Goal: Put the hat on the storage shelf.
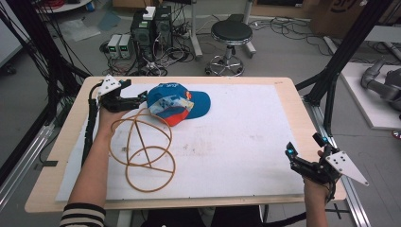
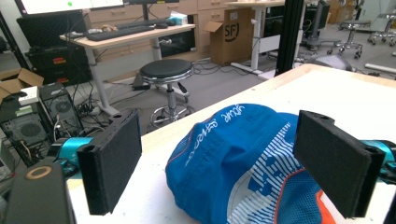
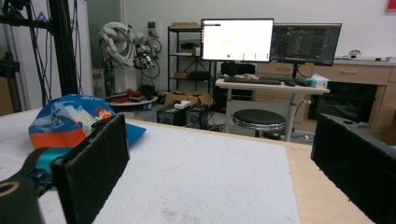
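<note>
Though partly covered by the left gripper (image 1: 124, 97) at its left edge, blue cap (image 1: 176, 102) noted far-left on the white mat (image 1: 236, 142), brim pointing right. Lettering on the crown too small to read from above; seen closer in the left gripper view (image 2: 219, 168) yet still not legible. Orange mesh panel of the cap (image 2: 243, 177) cut off at the bottom of that view. Jaws spread wide, one each side of the crown, no contact made out. Tan wire hoops (image 1: 144, 151) lying near-left on the mat, just beside the cap; hidden from both gripper views. Right gripper (image 1: 307, 163) held at the near-right table edge (image 1: 293, 94), well apart from the cap. Jaws spread in the right gripper view (image 3: 219, 163), nothing between them; right jaw cut off by the frame. Cap (image 3: 74, 119) seen far-left there, its near side blocked by the left jaw. Black stool (image 1: 231, 33) beyond the table.
</note>
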Demonstrator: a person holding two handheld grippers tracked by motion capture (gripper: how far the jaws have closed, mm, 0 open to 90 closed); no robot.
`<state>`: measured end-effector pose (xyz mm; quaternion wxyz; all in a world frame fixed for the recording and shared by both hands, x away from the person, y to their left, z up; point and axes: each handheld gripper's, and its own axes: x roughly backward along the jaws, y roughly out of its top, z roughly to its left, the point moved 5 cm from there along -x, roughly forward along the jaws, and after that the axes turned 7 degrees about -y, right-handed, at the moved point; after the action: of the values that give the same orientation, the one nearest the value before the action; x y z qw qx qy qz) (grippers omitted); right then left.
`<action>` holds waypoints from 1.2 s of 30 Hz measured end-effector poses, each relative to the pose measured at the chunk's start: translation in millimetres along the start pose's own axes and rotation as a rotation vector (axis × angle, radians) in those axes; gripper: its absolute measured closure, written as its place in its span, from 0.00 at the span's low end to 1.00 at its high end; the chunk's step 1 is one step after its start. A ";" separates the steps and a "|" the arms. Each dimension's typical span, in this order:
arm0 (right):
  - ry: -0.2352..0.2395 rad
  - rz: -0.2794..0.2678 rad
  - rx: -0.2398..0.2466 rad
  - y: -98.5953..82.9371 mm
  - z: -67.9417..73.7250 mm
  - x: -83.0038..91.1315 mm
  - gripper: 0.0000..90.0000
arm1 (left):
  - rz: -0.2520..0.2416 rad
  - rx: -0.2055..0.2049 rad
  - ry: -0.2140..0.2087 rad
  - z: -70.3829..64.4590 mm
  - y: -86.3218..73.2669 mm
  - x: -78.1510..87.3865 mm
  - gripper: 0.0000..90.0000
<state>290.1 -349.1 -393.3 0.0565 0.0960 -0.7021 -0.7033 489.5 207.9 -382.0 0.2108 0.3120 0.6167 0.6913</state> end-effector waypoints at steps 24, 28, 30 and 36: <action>-0.032 0.019 0.020 -3.4 -7.0 14.5 0.05 | -0.027 0.002 -0.089 -15.2 -27.0 -51.0 0.17; -0.036 0.023 0.017 -4.1 -8.2 15.4 0.05 | -0.006 0.000 -0.084 -14.3 -30.5 -55.9 0.17; -0.035 0.021 0.020 -4.0 -8.9 15.3 0.05 | 0.004 0.004 -0.079 -13.3 -32.1 -58.0 0.17; -0.040 0.024 0.019 -4.1 -9.5 15.9 0.05 | 0.046 0.041 -0.069 -5.9 -42.1 -64.7 0.17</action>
<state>276.8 -361.8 -398.2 0.0500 0.0743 -0.7106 -0.6978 527.9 166.2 -434.7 0.2096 0.3539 0.6159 0.6719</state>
